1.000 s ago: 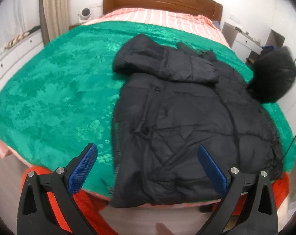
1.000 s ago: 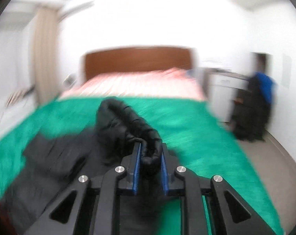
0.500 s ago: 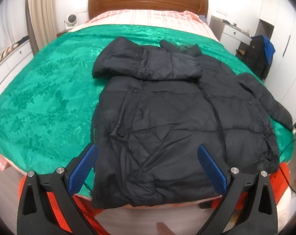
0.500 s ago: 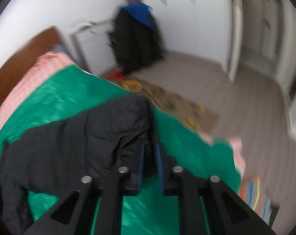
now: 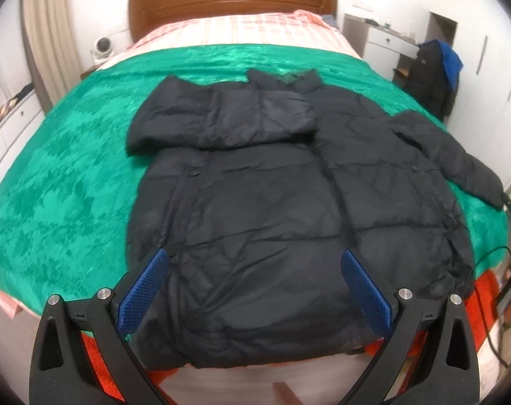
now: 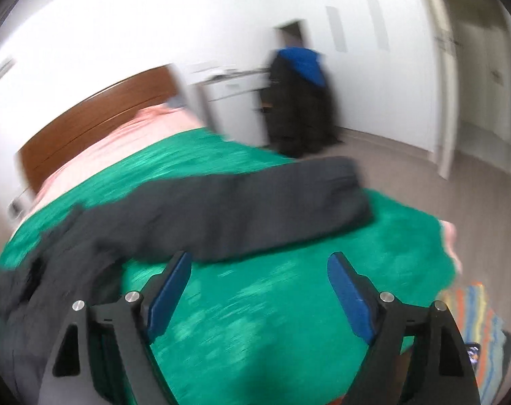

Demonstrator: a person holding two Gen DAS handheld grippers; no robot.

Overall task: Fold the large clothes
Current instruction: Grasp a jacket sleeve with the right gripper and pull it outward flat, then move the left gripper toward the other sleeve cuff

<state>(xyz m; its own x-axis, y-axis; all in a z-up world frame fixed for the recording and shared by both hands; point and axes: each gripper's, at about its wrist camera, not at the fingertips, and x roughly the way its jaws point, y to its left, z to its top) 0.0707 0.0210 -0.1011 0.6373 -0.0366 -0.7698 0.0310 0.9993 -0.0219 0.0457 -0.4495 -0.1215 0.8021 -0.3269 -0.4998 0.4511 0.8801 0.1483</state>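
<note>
A large black padded jacket [image 5: 255,209] lies flat on the green bedspread [image 5: 59,182], its hem at the bed's near edge. One sleeve [image 5: 221,118] is folded across the chest. The other sleeve [image 5: 454,158] stretches out to the right; in the right wrist view this sleeve [image 6: 241,212] lies loose on the green cover. My left gripper [image 5: 253,287] hovers open above the jacket's lower part, nothing between its blue pads. My right gripper [image 6: 258,287] has its jaws opening, just short of the sleeve, with only bedspread [image 6: 289,303] between them.
A wooden headboard [image 5: 231,3] and pink striped sheet [image 5: 241,30] lie at the far end. A white cabinet [image 5: 380,44] and a dark garment with blue on top [image 5: 434,74] stand to the right. A striped rug [image 6: 481,324] lies on the floor by the bed's corner.
My right gripper carried the sleeve out to the right, lowered it onto the bedspread and let it go; its jaws now stand apart. The left gripper drifted sideways over the jacket, staying open.
</note>
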